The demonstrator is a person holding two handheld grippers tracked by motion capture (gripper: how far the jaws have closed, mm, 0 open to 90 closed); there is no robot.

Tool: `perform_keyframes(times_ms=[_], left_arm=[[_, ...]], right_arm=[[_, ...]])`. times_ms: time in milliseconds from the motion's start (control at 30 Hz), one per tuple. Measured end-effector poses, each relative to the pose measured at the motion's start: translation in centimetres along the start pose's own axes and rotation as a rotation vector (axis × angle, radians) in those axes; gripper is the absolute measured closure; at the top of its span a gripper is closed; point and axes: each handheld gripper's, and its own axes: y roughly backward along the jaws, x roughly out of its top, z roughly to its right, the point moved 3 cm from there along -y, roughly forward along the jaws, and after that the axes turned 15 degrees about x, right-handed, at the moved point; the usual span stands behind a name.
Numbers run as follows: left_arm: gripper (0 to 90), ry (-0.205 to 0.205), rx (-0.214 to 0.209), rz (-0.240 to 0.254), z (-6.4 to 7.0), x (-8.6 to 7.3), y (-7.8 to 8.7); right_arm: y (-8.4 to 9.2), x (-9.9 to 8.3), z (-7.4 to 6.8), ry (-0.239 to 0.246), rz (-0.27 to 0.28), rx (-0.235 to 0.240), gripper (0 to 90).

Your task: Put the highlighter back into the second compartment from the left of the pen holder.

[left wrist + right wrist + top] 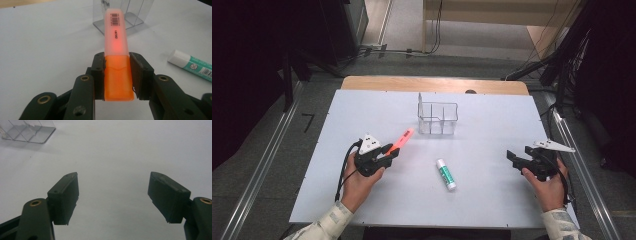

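My left gripper (391, 151) (116, 66) is shut on an orange highlighter (401, 140) (116, 42): the pads clamp its orange body, and its frosted cap with a barcode points toward a clear plastic organizer (437, 118) (122, 12). A white and green glue stick (446, 174) (191, 66) lies flat on the white table top (492, 200), right of the highlighter. At the table's right edge my right gripper (512, 157) (113, 195) stands open with nothing between its jaws, and the organizer (27, 131) sits far off at that view's upper left.
The organizer has several compartments and stands at the back middle of the white board. A wooden table edge (432, 82) runs behind the board. Cables and dark stands (562, 55) surround the table on the floor.
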Motion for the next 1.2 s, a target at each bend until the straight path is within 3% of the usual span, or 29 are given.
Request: perform_keyframes(times_ms=[1200], left_arm=[[67.4, 0.0, -0.023, 0.043, 1.0, 3.6, -0.5]], right_arm=[[-0.1, 0.1, -0.1, 0.003, -0.003, 0.011, 23.8]])
